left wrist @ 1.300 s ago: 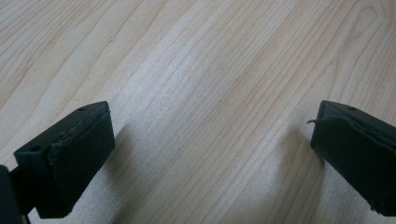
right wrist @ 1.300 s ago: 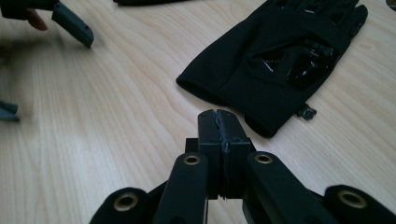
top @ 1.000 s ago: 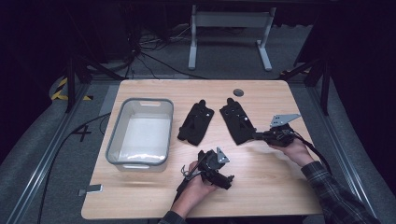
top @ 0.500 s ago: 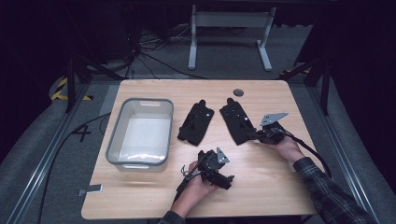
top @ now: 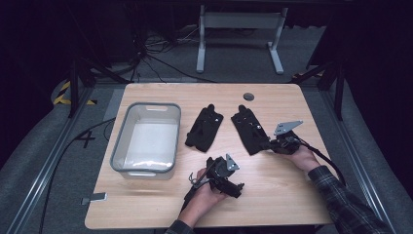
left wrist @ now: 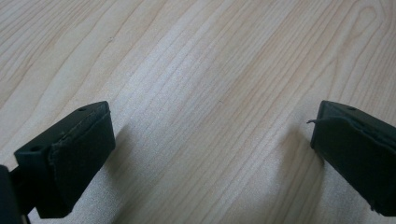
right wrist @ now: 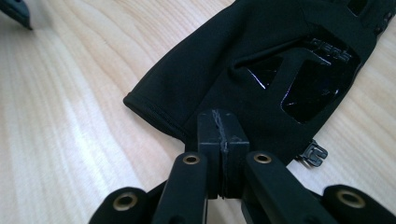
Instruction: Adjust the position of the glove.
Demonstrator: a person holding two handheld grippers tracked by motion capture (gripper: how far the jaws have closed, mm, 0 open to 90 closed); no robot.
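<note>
On the wooden table (top: 146, 204) two black gloves lie side by side around the middle. The right glove (top: 249, 127) has its cuff end toward the near right, and the right gripper (top: 271, 145) sits at that cuff. In the right gripper view its jaws are pressed together at the edge of the cuff (right wrist: 196, 116); they look clamped on the fabric, though the pinch itself is hidden behind the jaw tips, so I would not swear to it. The left glove (top: 204, 127) lies untouched just left of it. Further left stands a clear plastic bin (top: 145, 138) with a grey rim. The left gripper (top: 233, 186) rests low at the near middle, well apart from both gloves, its jaws spread wide over bare wood with nothing between them. A small dark round disc (top: 249, 96) lies near the far edge.
</note>
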